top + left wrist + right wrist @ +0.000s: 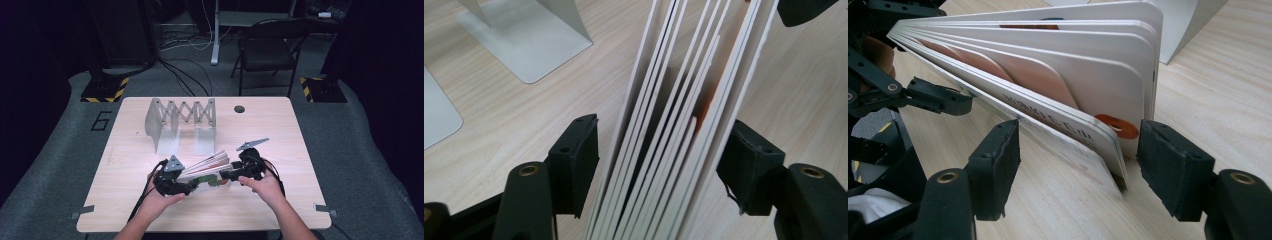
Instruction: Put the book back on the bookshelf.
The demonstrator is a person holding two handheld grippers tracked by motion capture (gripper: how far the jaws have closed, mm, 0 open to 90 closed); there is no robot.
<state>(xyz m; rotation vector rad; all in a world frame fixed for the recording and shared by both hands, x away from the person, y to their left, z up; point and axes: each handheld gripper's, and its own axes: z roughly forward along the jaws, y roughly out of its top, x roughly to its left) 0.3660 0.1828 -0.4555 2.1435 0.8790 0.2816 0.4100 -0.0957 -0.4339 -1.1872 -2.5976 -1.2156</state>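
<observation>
One board book (207,169) of stiff, smooth, fanned card leaves lies at 6 o'clock on the table (280,130), with one expanding metal rack (181,120) at 12 o'clock of it. The left gripper (657,165) and right gripper (1079,167), two in all, straddle its opposite ends with jaws wide, not yet clamped. Likely light but slippery and prone to splaying; best pinched across the whole stack near the spine.

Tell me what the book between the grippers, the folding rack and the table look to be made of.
Book: thick white cardboard pages, smooth, rounded corners, a board book by the look.
Rack: pale grey metal or plastic, matte; scissor-lattice bar, flat base plates.
Table: light wood-grain top, probably laminate.
</observation>
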